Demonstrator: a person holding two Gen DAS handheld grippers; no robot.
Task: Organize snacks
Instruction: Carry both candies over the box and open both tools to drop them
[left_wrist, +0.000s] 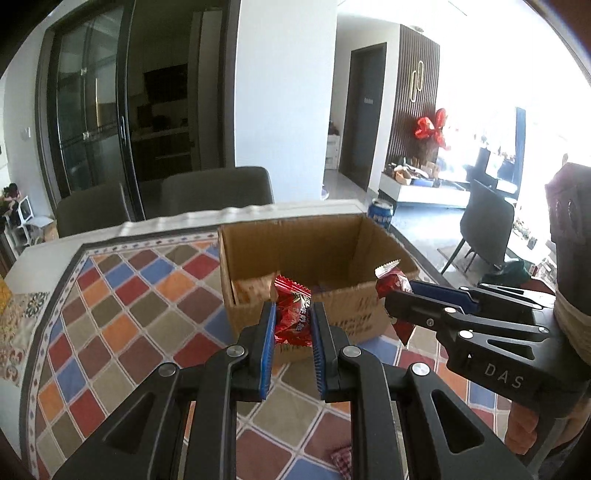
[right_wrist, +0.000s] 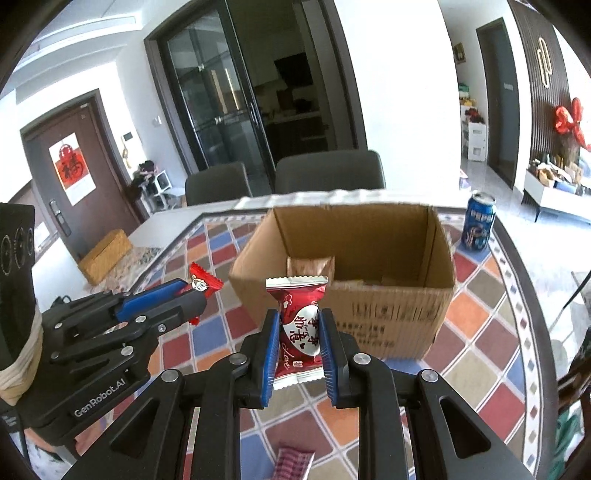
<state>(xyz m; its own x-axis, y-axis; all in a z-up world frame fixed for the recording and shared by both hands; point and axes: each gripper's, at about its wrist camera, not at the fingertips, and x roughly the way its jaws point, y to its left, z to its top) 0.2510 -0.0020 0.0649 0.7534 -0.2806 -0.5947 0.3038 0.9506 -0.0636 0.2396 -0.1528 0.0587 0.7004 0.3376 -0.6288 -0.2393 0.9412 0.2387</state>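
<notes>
Left gripper: my left gripper (left_wrist: 293, 325) is clamped on a red snack packet (left_wrist: 293, 314), held in the air just short of the cardboard box (left_wrist: 354, 240).
Left snack look: glossy crinkled red wrapper with zigzag ends and a cartoon face; the right wrist view shows it sticking out past the pads.
Box: open-topped, standing on the patterned tablecloth (left_wrist: 122, 295); at least 1 pale packet (right_wrist: 310, 264) already lies inside against the back wall, so part of the sorting looks done.
Right gripper: my right gripper (right_wrist: 298, 332) is squeezing a dark red and white snack packet (right_wrist: 297, 325), upright, also in front of the box and not yet over it.
Right snack look: pillow-shaped, silver crimped ends, white heart panel with red lettering and "Love".
Left to do: I judge both held packets need dropping in; 1 pinkish packet (right_wrist: 293, 461) lies on the cloth below my right gripper.
Far right: a blue Pepsi can (right_wrist: 478, 223) stands beside the box, apart from it.
</notes>
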